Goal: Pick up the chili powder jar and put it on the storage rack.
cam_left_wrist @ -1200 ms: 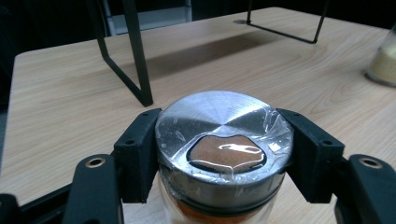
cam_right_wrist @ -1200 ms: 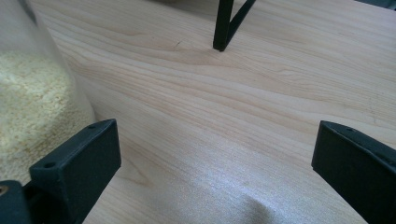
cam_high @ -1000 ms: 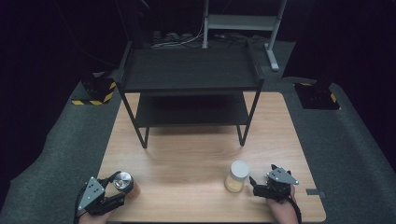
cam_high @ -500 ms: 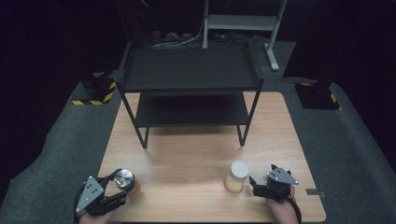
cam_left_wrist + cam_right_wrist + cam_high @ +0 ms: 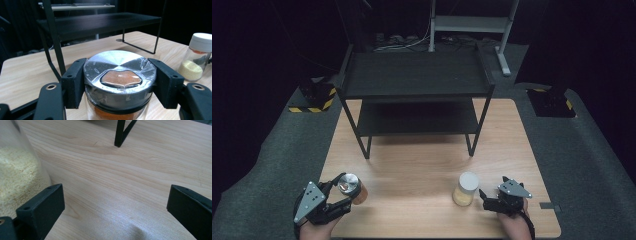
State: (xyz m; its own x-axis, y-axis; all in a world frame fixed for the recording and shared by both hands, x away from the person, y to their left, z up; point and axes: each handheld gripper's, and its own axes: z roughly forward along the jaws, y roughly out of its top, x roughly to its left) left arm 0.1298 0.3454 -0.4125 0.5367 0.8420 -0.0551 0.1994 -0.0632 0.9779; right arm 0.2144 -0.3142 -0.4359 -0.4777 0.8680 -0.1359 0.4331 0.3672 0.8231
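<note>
Glass spice jar [image 5: 119, 100] with steel lid [image 5: 120, 65], film-wrapped: rigid, slick, breakable | left gripper [image 5: 120, 87] clamps it at the lid rim, well in front of the black rack [image 5: 414, 82] | right gripper [image 5: 112, 202] open beside white-capped jar [image 5: 465, 189] | grip lid sides.

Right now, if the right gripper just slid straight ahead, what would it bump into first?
Probably nothing soon: the right gripper faces bare table, its jaws open. The white-lidded jar sits just off its left jaw; farther on stands the rack's leg.

Black shelf rack [image 5: 414, 95] across far tabletop [image 5: 412, 170]
</note>
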